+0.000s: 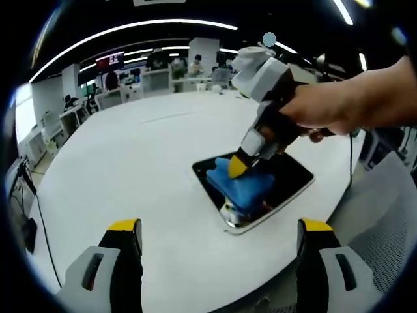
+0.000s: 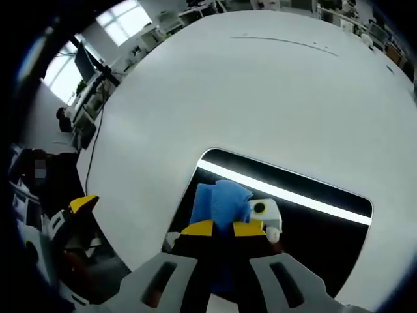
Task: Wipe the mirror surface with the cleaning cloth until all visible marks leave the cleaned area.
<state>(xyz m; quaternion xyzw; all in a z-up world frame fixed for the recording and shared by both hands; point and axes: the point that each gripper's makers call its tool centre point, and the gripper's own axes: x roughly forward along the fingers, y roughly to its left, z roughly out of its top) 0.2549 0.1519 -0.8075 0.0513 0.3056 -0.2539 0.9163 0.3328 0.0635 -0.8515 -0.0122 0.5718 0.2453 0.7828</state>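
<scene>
The blue cleaning cloth (image 2: 218, 202) is bunched and pressed onto the dark mirror (image 2: 313, 225), clamped in the right tool (image 2: 223, 228). The mirror is seen lying near the white tabletop (image 1: 130, 163) edge; wide bare surface beyond. The left tool (image 1: 218, 244) is held apart, well short.

Your left gripper (image 1: 218, 251): grey-white plastic jaws w/ black inner faces, yellow tip caps, dark oval slot in each jaw body. Your right gripper (image 2: 223, 229): same build, grey-white shells, black insides, yellow tips; from the left gripper view its housing is a blocky grey/white body. Your hand (image 1: 326, 107) is bare, no glove or sleeve visible.
</scene>
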